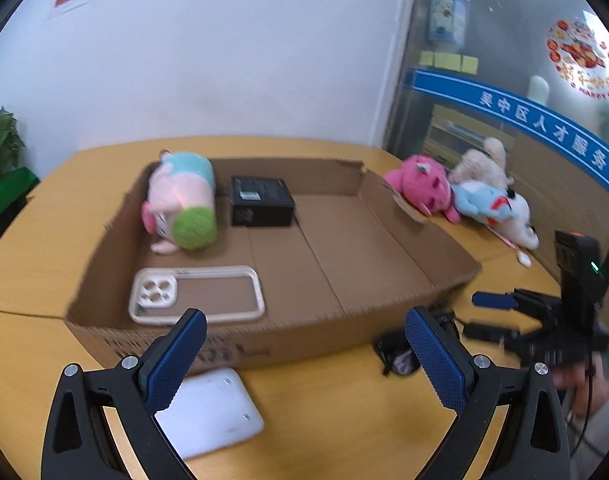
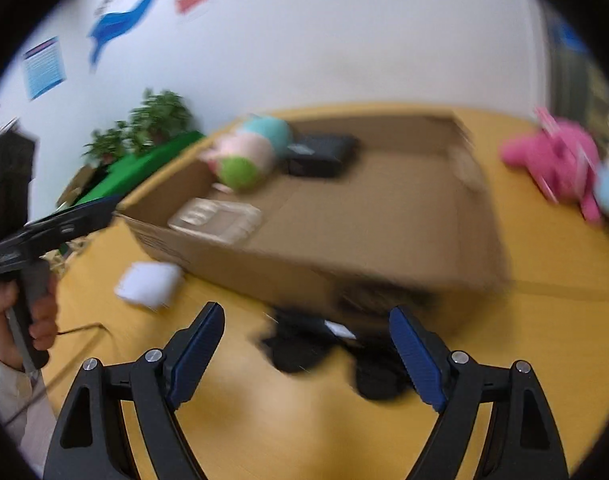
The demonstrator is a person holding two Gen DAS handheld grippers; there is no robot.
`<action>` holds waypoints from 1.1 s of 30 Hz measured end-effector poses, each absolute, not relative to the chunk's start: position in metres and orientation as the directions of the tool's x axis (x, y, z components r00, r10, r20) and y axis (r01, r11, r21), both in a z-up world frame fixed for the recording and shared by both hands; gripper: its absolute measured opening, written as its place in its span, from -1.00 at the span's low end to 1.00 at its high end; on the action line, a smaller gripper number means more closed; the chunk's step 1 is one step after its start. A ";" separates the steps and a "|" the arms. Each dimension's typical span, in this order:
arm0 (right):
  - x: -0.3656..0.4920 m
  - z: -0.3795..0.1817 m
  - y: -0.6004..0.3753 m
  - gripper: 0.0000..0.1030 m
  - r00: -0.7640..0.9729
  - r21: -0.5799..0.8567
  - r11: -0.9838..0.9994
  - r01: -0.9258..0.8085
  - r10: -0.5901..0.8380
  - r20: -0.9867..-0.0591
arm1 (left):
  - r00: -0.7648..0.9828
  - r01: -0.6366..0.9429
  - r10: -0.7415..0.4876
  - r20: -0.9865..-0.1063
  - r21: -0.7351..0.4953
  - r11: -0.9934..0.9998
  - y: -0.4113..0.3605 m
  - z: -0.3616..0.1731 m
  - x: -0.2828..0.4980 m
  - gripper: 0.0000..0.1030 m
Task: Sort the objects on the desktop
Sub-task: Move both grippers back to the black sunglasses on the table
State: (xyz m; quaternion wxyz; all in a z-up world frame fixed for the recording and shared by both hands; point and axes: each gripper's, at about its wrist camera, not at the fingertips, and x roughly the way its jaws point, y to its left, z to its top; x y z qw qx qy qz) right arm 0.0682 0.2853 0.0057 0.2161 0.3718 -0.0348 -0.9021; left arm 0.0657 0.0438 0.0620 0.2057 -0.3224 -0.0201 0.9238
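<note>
- The left claw (image 1: pixel 304 360) hangs low over the yellow bench (image 1: pixel 344 420), its blue ribbed pads spread wide and holding nothing.
- The right claw (image 2: pixel 308 354) is likewise gaping and empty, poised above a dark, soft-looking tangle (image 2: pixel 324 344) lying on the bench just in front of the cardboard box (image 2: pixel 384 216); the blur hides what that tangle is, but the aim suggests it is the next pick.
- The shallow, open-topped box seems to serve as the sorting bin, its flaps folded outward so things drop in easily.
- Inside it lie a pastel plush toy (image 1: pixel 182 200) on its side against the left wall, a matte black carton (image 1: pixel 262 200) just beside the toy, and a clear phone case (image 1: pixel 196 295) flat near the front wall.
- A smooth white rounded slab (image 1: pixel 212 412) rests on the bench outside the box's front wall, partly behind the left claw's finger, so it looks unsorted.
- A pink plush (image 1: pixel 422 188), a fluffy beige one (image 1: pixel 482 166) and a pale blue-and-white one (image 1: pixel 496 208) are heaped together on the bench to the right of the box, apparently waiting their turn.
</note>
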 end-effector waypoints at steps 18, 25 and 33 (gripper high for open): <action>0.091 -0.041 0.259 0.68 -0.298 0.395 -0.723 0.567 -0.627 -0.720 | -0.596 -0.393 0.450 -0.666 -0.247 -0.886 0.056 0.027 0.068 0.96; 0.104 -0.019 0.245 0.68 -0.483 0.163 -0.807 0.568 -0.487 -0.727 | -0.516 -0.423 0.527 -0.675 -0.334 -0.842 0.070 0.021 0.061 0.96; 0.073 -0.044 0.231 0.67 -0.393 0.175 -0.770 0.614 -0.491 -0.778 | -0.479 -0.454 0.570 -0.668 -0.367 -0.812 0.080 0.023 0.060 0.93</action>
